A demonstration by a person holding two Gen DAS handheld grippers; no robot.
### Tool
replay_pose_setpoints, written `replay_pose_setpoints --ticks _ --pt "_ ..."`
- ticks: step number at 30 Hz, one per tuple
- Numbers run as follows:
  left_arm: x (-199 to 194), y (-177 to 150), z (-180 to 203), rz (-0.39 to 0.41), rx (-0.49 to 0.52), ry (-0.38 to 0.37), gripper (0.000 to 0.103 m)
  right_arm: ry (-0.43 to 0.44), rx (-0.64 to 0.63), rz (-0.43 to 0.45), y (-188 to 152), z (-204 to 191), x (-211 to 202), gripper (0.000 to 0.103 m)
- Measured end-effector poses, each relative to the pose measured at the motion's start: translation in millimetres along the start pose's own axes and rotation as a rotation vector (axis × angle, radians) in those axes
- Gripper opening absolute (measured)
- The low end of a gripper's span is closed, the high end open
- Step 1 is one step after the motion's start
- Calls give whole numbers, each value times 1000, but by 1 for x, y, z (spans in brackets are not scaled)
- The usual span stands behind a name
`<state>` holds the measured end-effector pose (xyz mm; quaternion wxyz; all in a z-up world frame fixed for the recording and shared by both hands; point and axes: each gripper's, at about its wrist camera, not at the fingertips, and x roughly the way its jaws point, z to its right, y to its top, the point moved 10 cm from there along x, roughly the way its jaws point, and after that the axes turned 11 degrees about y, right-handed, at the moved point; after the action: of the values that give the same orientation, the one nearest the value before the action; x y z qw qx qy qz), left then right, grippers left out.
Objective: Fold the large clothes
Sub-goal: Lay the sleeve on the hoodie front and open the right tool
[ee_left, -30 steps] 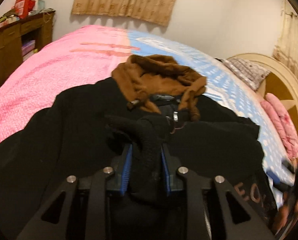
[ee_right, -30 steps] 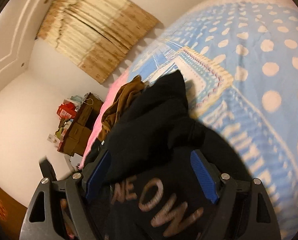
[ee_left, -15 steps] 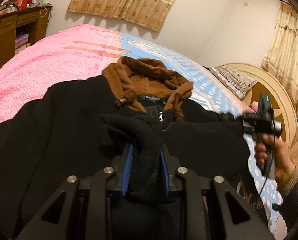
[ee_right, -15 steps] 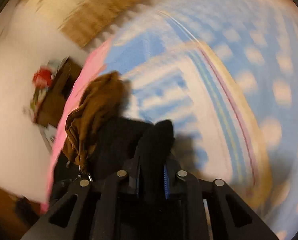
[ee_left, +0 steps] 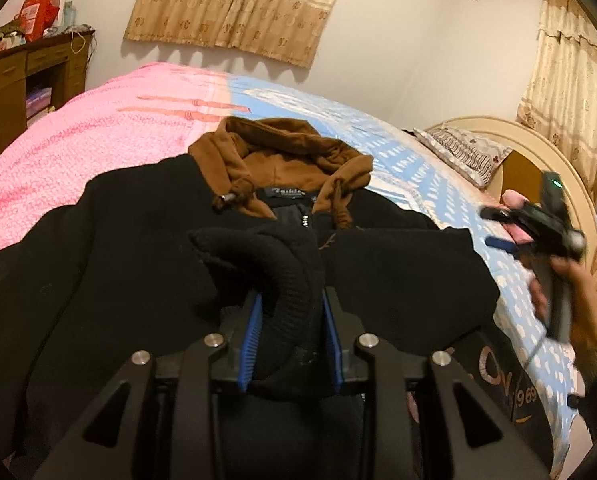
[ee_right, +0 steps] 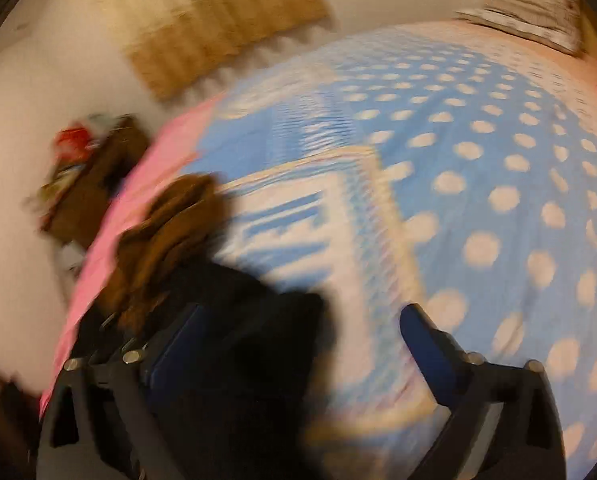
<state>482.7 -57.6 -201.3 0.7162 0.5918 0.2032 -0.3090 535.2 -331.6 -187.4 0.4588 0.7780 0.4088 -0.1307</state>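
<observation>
A black jacket (ee_left: 118, 260) with a brown hood (ee_left: 282, 156) lies spread on the bed. In the left wrist view my left gripper (ee_left: 292, 300) pinches the jacket's black ribbed sleeve cuff (ee_left: 274, 264) between its blue pads, which are easing apart a little. The cuff is folded over the chest. A hand holds my right gripper (ee_left: 496, 228) in the air beyond the jacket's right edge. In the blurred right wrist view the right gripper (ee_right: 298, 316) has its jaws opening wide. Black cloth (ee_right: 234, 340) lies below them, untouched by the pads, with the hood (ee_right: 170, 232) further left.
The bed has a pink blanket (ee_left: 98, 128) on the left and a blue dotted cover (ee_right: 478, 160) on the right. A curved headboard (ee_left: 538, 152) and a patterned pillow (ee_left: 462, 148) are at the far right. A wooden desk (ee_left: 14, 76) stands at the left wall.
My right gripper was shut on a fold of black cloth half a second ago. It has let go, opened wide and drawn away to the right. The left still holds the cuff.
</observation>
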Motion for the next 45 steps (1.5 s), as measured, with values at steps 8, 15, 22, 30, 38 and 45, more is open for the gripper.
replay_pose_setpoints --ticks 8,15,22,30,38,45 --pt "-10 2 3 38 -22 17 60 43 -25 -148 -85 -29 20 34" --pt "-13 -1 8 31 -14 5 66 -162 -124 -55 -56 -1 -18 7" --pt "-11 -5 14 -14 24 8 66 -179 -36 -51 -66 40 -12 32" --pt "-3 15 8 24 52 164 88 -112 -217 10 -51 -39 -31 72" --pt "12 -21 -1 -95 94 232 88 -159 -319 -233 -122 -57 39 72" --pt "-37 -23 -30 -74 35 207 91 -83 -368 -116 -110 -141 22 72"
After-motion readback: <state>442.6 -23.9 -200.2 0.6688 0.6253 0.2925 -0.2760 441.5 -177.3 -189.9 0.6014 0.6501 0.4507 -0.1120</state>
